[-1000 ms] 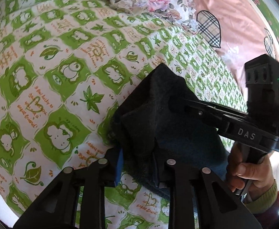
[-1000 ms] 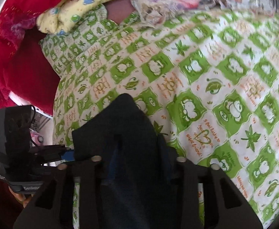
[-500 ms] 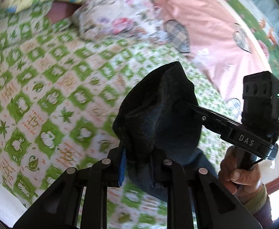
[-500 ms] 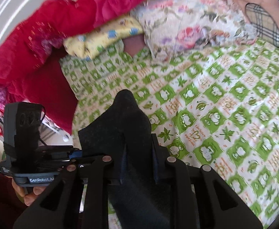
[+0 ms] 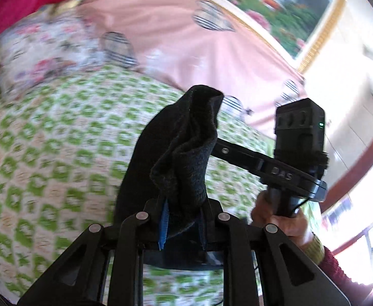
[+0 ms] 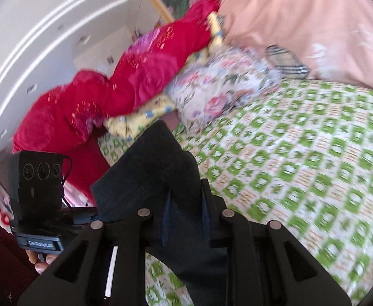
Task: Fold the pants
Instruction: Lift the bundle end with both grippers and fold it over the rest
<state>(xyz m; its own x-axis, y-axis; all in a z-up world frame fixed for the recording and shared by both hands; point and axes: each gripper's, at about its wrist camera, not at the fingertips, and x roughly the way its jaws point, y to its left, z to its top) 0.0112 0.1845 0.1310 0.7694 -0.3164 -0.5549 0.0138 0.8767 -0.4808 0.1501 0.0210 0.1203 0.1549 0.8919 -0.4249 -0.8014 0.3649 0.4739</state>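
Pants [image 5: 183, 153]: lifted above bed [image 5: 59, 153], bunched, no finished fold visible.
Left gripper [image 5: 182, 219]: clenched on pants.
Right gripper [image 6: 185, 219]: clenched on pants.
Left: lay flat, fold.

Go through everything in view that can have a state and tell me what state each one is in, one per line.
Pants: bunched, held up off the bed by both tools.
Left tool: shut on the pants.
Right tool: shut on the pants.
Bedsheet: spread flat.
Red quilt: heaped at the bed's far side.
Floral pillow: lying beside the red quilt.
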